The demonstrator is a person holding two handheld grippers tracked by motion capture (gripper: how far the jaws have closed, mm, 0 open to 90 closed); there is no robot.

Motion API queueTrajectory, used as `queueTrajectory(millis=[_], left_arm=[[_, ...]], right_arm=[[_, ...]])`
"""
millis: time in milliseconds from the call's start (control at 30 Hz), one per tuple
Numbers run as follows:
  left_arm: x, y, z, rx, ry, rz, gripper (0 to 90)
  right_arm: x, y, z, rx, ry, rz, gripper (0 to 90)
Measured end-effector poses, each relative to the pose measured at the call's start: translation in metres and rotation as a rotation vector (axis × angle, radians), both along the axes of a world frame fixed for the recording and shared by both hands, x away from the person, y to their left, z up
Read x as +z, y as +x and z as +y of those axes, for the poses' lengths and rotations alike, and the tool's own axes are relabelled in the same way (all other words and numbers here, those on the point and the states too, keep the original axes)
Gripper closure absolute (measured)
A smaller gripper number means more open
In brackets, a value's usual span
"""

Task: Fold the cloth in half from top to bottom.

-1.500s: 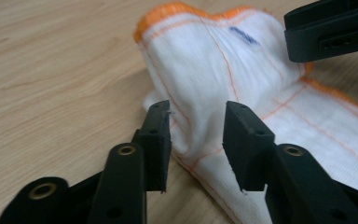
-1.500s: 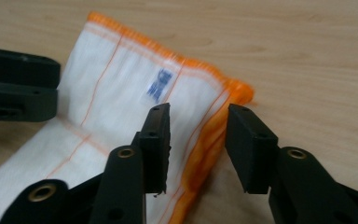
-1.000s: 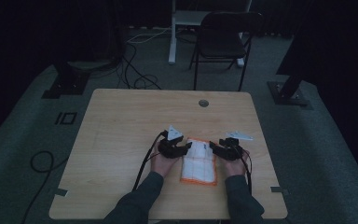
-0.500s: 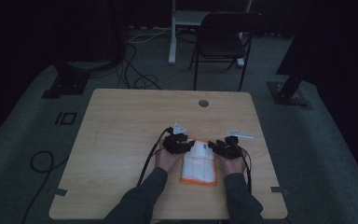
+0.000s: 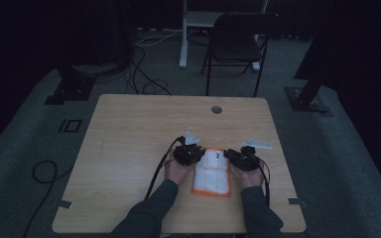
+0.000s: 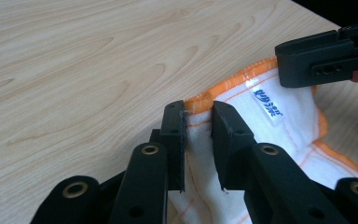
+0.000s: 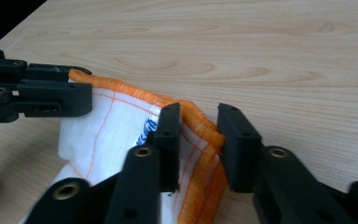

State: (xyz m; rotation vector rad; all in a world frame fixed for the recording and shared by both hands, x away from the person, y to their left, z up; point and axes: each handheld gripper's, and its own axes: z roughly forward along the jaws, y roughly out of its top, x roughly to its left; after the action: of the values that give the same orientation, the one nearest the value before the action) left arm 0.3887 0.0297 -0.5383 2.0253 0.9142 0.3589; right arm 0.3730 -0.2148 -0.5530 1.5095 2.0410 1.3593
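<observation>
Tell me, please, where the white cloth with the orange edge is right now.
In the high view the cloth lies on the table's near half, right of centre, between the two claws.

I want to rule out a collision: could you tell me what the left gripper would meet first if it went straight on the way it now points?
Most likely the towel: its orange-hemmed corner already sits between the jaws of the left gripper. Beyond that hem lies bare table. The right gripper stands off to the side, apparently outside that line, though depth is unclear.

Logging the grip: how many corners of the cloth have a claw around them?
2: left claw straddles the cloth's far left corner, right claw its far right corner.
</observation>
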Motion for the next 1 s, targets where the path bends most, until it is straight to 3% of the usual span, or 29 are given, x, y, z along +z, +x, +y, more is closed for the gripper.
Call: queueTrajectory(millis=[333,567,767,1000], left_arm=[[0.010,-0.009,0.008,-0.014,-0.007,-0.031,78.0],[0.021,-0.013,0.012,-0.016,-0.027,-0.060,79.1],[0.034,-0.027,0.016,-0.036,-0.039,-0.108,79.8],[0.026,-0.042,0.022,-0.043,-0.034,-0.102,80.7]], right_arm=[[0.011,-0.014,0.003,0.039,-0.022,-0.067,79.9],[0.019,-0.016,-0.002,0.035,-0.011,-0.090,80.4],[0.031,-0.025,0.000,0.064,-0.023,-0.133,80.6],[0.022,-0.045,0.003,0.096,-0.027,-0.131,81.1]])
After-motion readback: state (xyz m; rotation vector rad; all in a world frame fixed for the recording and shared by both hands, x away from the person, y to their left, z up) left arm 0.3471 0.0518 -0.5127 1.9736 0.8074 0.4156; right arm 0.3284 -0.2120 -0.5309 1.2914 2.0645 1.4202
